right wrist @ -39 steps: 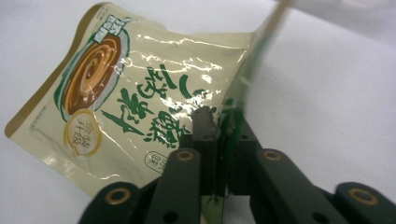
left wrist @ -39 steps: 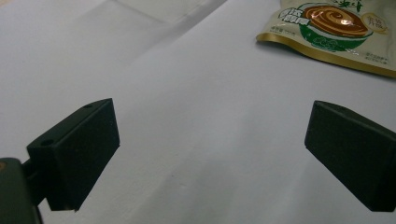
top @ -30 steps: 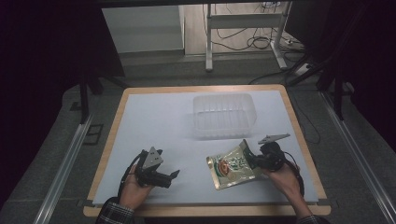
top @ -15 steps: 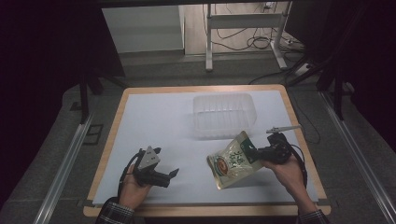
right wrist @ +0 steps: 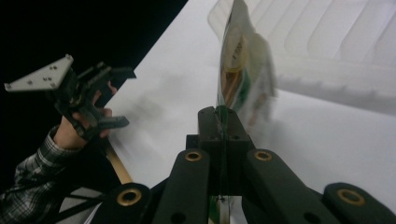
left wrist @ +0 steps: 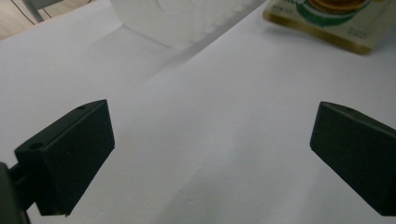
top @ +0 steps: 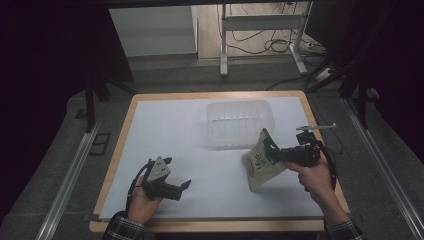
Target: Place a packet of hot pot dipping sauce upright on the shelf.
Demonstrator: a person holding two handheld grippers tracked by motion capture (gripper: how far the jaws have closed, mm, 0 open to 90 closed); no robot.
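My right gripper (top: 274, 153), clamped on the snack pouch (top: 261, 161), has lifted it off the table (top: 170, 125) toward the clear tub (top: 240, 122), while my left gripper (top: 180, 187) waits with jaws apart.

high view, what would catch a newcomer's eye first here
The green and gold snack pouch, pinched by its edge in the shut right gripper and hanging off the white table at front right. Just behind it stands a clear plastic tub. The left gripper rests open at front left.
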